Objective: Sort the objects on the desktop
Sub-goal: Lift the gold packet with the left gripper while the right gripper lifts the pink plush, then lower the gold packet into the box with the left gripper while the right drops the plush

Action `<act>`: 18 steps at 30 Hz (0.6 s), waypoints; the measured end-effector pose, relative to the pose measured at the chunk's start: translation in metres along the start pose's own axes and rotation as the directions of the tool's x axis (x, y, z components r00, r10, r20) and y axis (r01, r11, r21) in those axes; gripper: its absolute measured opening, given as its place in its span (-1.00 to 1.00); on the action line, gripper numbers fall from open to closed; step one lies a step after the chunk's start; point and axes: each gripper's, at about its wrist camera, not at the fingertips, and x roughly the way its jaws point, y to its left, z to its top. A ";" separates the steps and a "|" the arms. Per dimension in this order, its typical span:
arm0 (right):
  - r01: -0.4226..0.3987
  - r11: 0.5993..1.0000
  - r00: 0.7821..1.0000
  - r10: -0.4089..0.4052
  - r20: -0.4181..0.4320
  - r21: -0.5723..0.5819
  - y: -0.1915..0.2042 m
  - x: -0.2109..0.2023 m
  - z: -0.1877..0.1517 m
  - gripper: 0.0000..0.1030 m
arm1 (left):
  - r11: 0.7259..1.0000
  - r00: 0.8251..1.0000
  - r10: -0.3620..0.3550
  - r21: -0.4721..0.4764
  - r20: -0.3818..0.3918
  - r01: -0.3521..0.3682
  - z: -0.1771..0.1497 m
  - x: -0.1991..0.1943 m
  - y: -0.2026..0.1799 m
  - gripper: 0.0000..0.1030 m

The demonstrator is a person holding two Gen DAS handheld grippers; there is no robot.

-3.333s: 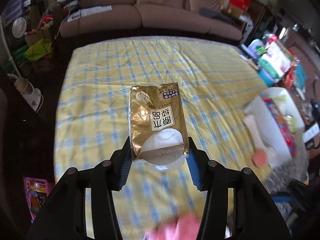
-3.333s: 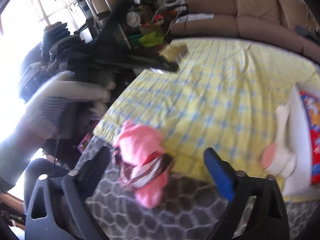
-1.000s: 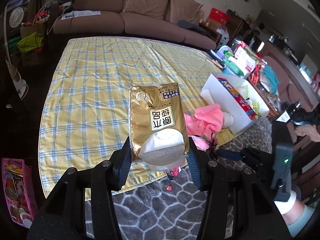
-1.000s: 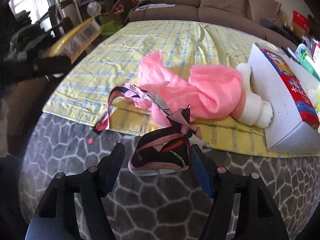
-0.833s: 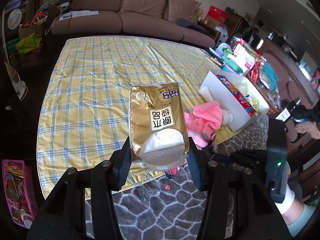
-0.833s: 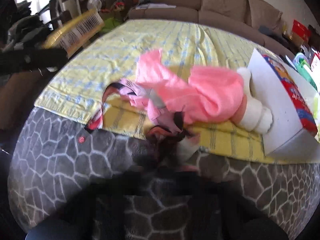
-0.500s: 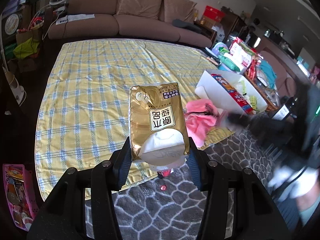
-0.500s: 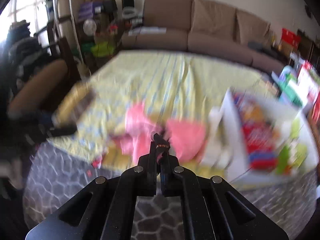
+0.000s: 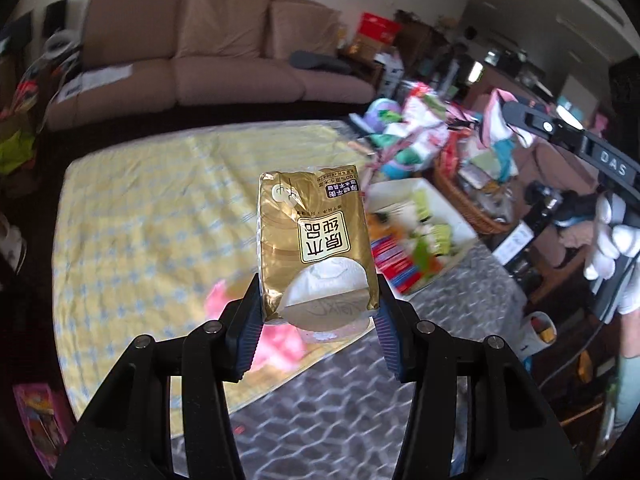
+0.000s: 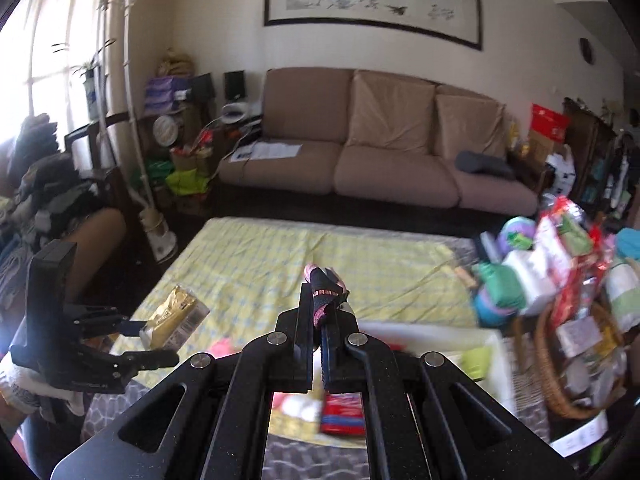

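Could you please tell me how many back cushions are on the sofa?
3, side by side along the sofa back: left cushion, middle cushion, right cushion. None appears hidden in the right wrist view.

Daylight pours in from a blown-out window (image 10: 24, 92) left of the right gripper (image 10: 317, 322), washing that edge white. Both views bend strongly toward dark rounded corners. Beyond the left gripper (image 9: 318, 316), the sharply focused gold packet (image 9: 314, 240) stands against a motion-smeared yellow cloth (image 9: 152, 216).

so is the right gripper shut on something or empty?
Shut: right gripper pinches a dark-and-pink cloth that pokes out past its nearly touching fingertips.
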 end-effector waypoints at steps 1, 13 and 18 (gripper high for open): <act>0.010 1.000 1.000 -0.010 0.003 0.019 -0.015 -0.005 0.004 -0.97 | 1.000 1.000 -0.012 0.017 -0.009 0.012 0.009 0.005 -0.013 -0.08; 0.039 0.977 0.999 -0.035 -0.024 0.210 -0.141 -0.011 -0.043 -0.97 | 0.987 0.981 -0.108 0.097 -0.164 0.125 0.059 0.146 -0.133 -0.08; 0.014 0.956 0.995 0.015 -0.096 0.291 -0.168 0.029 -0.088 -0.97 | 0.986 0.965 -0.092 0.113 -0.247 0.123 0.052 0.214 -0.155 -0.08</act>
